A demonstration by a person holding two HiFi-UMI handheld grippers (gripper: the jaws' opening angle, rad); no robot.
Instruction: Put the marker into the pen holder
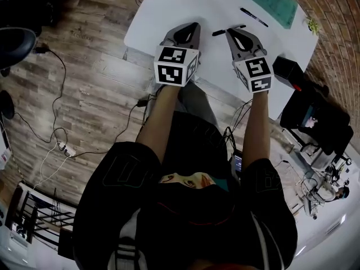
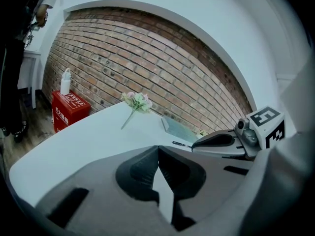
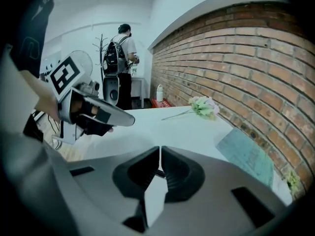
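Head view steeply overhead; both gripper views low, near table (image 1: 185, 16), sharing flowers (image 2: 138, 101).

A white table (image 1: 169, 16) stands against a curved red brick wall (image 2: 147, 58), over a wooden plank floor (image 1: 90, 94). A green mat (image 1: 271, 0) lies flat near the table's far edge, beside the wall. A sprig of pale pink flowers (image 2: 137, 102) rests on the tabletop, further along the same side. Beyond the table's end, a red box (image 2: 68, 109) sits on the floor at the foot of the wall, with a white bottle (image 2: 65, 81) upright on top. A person wearing a backpack (image 3: 121, 58) stands in the background, facing away. Black cables (image 1: 56, 128) trail across the floor to a white power strip (image 1: 66, 149).
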